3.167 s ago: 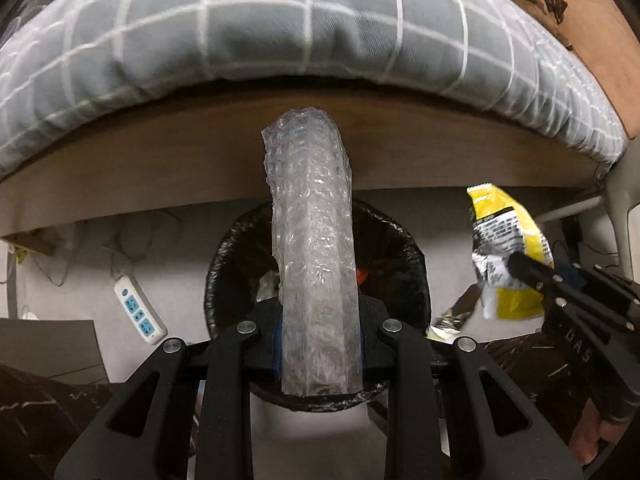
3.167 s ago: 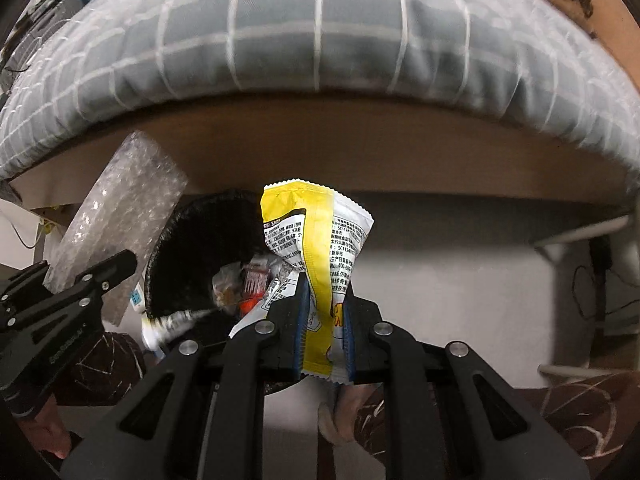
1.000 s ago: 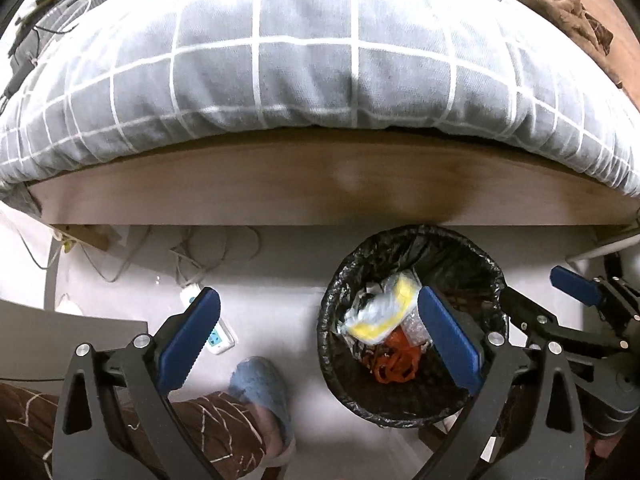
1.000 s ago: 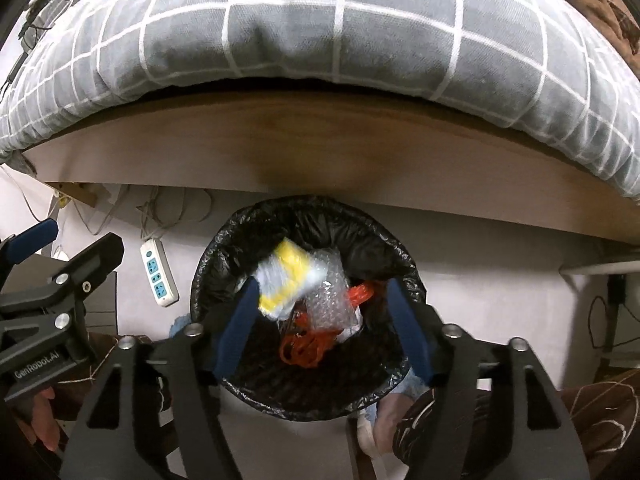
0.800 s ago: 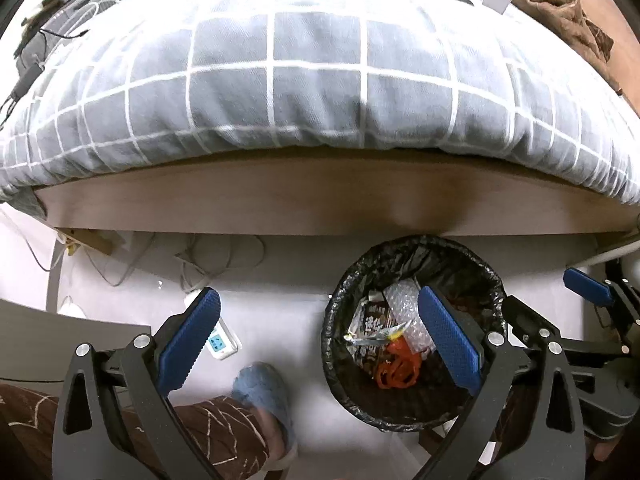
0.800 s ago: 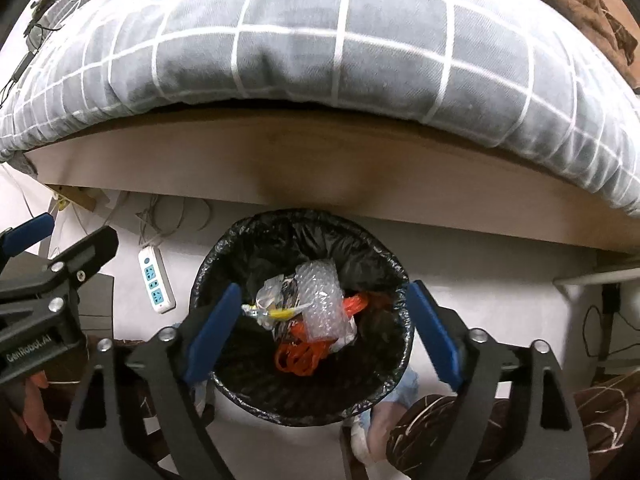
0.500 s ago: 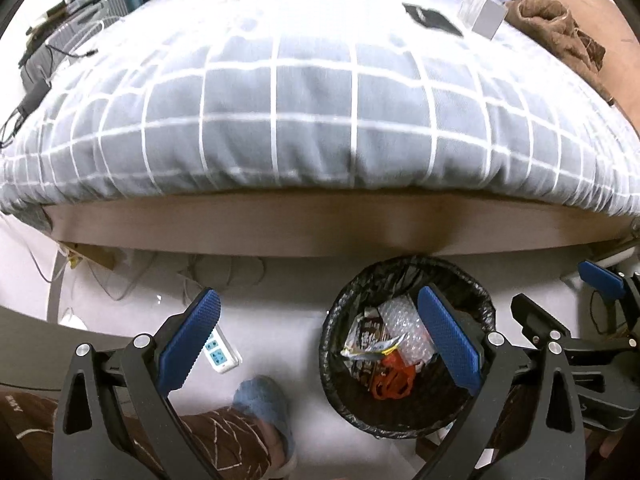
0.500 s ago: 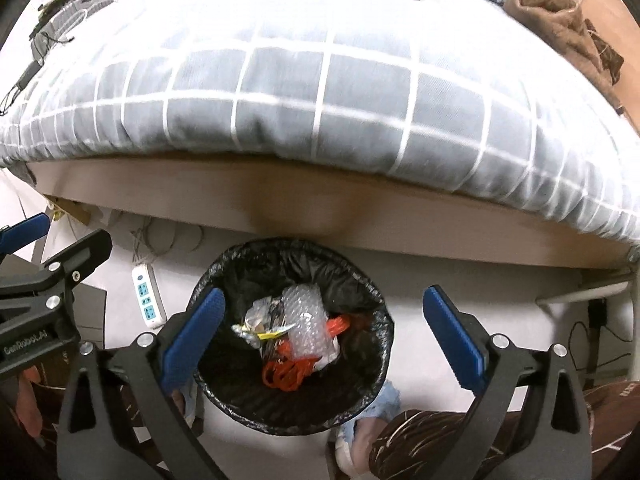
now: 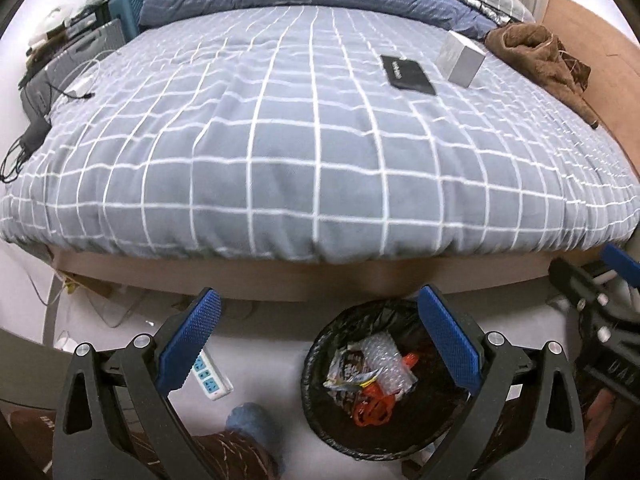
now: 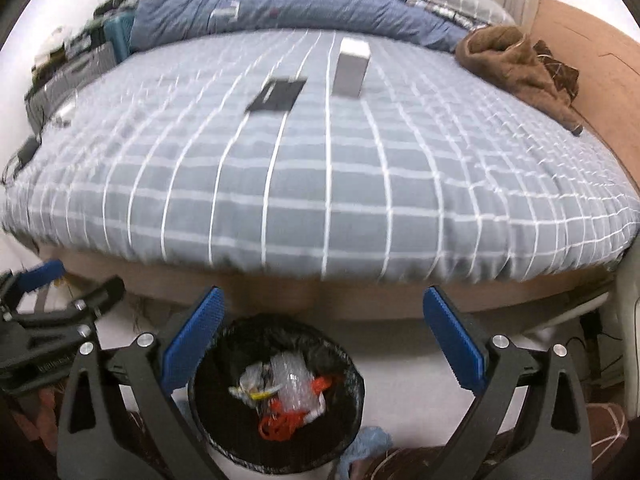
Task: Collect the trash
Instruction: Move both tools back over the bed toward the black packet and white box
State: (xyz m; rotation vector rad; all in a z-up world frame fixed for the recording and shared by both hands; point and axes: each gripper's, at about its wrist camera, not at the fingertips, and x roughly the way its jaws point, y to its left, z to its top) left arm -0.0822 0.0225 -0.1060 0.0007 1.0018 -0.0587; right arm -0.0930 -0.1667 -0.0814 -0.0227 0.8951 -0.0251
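Black-lined bin [image 9: 352, 436] on the floor holds bubble wrap [image 9: 386, 364] and wrapper [image 9: 348, 368]. Your left tongs [image 9: 320, 344] and right tongs [image 10: 322, 340] gape, empty. Only left view shows power strip [image 9: 208, 378]; right view blurred.

Black gripper [image 9: 316, 320] frames, blue ribbed pads [image 9: 190, 344], silver screws.

Pale lettering is being shown on the flat black rectangular packet [image 9: 407, 72] lying on the grey checked bed cover [image 9: 280, 152], but no text can be read.
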